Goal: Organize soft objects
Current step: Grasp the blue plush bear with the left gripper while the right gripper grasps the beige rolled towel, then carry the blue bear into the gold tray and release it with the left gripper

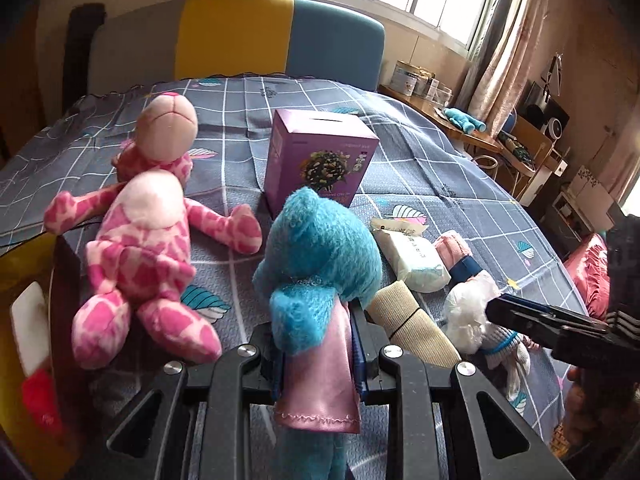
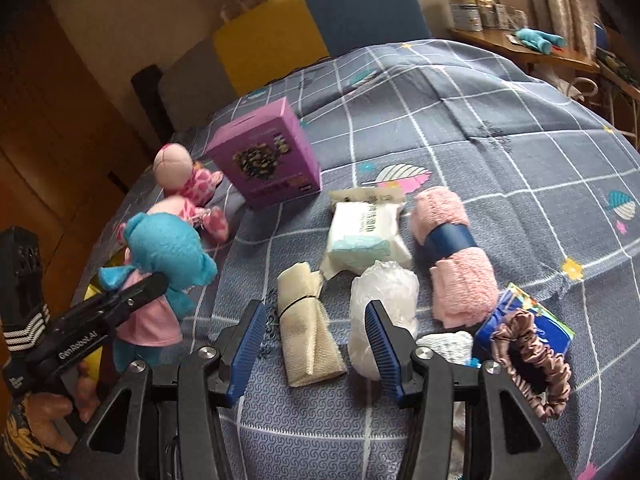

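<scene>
We are clamping the left tongs [image 1: 320, 364] tight on the blue plush toy [image 1: 316, 256], the pads pinching its pink satin dress [image 1: 320, 384], and the toy is hanging clear above the bed [image 1: 400, 148]. In the right wrist view those same tongs are showing at the left edge, gripped by a hand [image 2: 44, 412], with the blue toy up off the sheet.

We are holding the right tongs [image 2: 320, 344] about half open with nothing between the blue pads. They are hovering low over the bedspread, with the beige rolled cloth [image 2: 308, 328] lying between the fingers and the clear plastic bag [image 2: 380, 300] just behind the right finger [image 2: 384, 344].

Moving outward, the white tissue pack [image 2: 360, 236] and the pink rolled towel [image 2: 456, 256] with its blue band are lying beyond those two. At the right we are seeing a blue packet [image 2: 524, 316], a pink satin scrunchie [image 2: 532, 364] on top of it, and a white knitted item [image 2: 444, 344] beside it.

The purple box [image 1: 316, 160] is standing upright mid-bed with a slot in its top; what is inside we cannot tell. The pink spotted plush [image 1: 148, 232] is sprawling to its left, near the bed's left edge, with a yellow container [image 1: 24, 308] just beside it; we are making out something white and something red in it. Beyond the box the sheet is lying open all the way to the yellow and blue headboard [image 1: 280, 36].
</scene>
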The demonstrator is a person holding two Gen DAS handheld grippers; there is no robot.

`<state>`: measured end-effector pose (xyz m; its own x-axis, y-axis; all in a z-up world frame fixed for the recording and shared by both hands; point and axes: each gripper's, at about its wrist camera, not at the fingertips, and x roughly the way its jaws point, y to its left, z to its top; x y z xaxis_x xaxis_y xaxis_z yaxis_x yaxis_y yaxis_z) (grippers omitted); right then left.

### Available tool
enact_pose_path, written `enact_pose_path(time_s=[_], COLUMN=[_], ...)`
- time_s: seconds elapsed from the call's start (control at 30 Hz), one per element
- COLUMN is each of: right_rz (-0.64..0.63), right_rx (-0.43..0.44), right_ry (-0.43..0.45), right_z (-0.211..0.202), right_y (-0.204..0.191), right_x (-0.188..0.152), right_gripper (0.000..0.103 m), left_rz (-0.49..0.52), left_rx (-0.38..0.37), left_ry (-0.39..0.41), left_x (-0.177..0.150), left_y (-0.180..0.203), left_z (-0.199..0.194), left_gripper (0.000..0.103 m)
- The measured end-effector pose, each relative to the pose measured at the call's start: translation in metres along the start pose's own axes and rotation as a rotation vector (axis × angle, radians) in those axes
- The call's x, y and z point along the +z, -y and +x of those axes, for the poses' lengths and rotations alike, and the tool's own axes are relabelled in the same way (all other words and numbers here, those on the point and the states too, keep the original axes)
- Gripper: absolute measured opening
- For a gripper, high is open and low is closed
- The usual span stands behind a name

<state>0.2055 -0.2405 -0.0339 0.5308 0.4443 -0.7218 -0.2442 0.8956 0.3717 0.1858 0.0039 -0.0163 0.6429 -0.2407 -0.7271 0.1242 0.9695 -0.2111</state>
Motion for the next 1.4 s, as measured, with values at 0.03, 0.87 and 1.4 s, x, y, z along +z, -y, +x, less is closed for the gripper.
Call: enact_pose_path(time_s=[0.03,0.87,1.4], right_rz=[-0.028,-0.212,-0.292], right_rx=[0.004,-0.145,-0.183], right_ry=[-0.019,-0.194,-0.101], right_z=[0.006,0.094,0.085], right_y=[-0.008,-0.028,-0.038], right_x=[-0.001,-0.026,-0.045], right_gripper=[0.052,0.044,0.044], left_rz=[-0.007,-0.155,-0.229], left_rx=[-0.001,0.242,0.339], left_ry=[0.011,0.193,0.218], left_x=[-0.004,-0.054,-0.086], left_y=[-0.003,-0.107,-0.137], left_z=[-0.009,-0.155,-0.196], left_gripper=[0.026,0.026,0.026])
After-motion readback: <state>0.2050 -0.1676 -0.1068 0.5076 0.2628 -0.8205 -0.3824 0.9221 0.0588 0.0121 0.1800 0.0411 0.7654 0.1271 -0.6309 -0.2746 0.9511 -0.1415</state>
